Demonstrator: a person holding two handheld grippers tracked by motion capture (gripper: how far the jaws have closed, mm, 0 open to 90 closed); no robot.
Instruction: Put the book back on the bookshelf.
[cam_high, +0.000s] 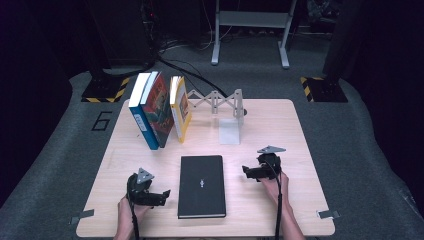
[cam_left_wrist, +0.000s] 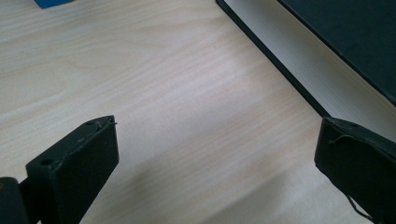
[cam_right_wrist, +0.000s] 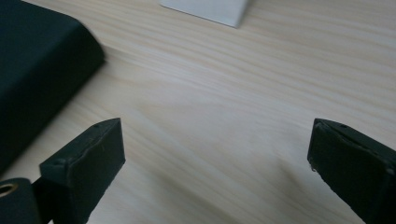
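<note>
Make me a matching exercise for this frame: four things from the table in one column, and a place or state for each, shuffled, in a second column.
Things
1. black book
2. blue book
3. yellow book
4. left gripper

Places or states
A. standing at the right end of the row of upright books
B. lying flat between the two grippers
C. jaws open, beside the flat book's left edge
D. standing at the left end of the row of upright books

Pairs: 1-B, 2-D, 3-A, 4-C
</note>
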